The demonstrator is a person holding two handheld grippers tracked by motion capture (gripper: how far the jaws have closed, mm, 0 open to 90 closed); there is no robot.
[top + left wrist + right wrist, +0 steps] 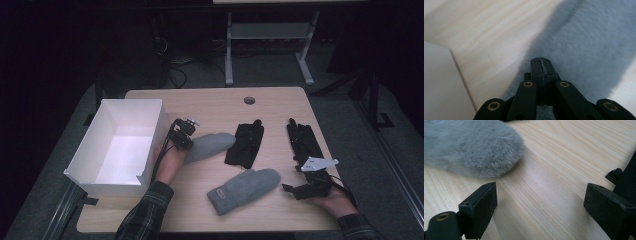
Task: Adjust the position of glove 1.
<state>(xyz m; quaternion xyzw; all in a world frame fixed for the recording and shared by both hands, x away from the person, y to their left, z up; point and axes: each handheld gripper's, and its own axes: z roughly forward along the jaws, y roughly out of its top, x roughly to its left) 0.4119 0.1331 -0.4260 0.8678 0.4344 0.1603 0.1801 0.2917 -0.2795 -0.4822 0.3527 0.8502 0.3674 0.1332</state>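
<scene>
Holding grey mitten (212, 145) pinched in my left gripper (541, 65), centre frame; lift clear over white box (150, 150) wall. Right gripper (539, 205) wide, idle.

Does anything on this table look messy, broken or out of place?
Nothing looks damaged or spilled. The gloves simply lie scattered at different angles: a grey mitten and two black gloves on the table, unpaired. The other grey mitten is pinched in the left tool beside the white box.

Wooden table (280, 107), white box (120, 145), two grey mittens (245, 190), two black gloves (245, 145)
</scene>
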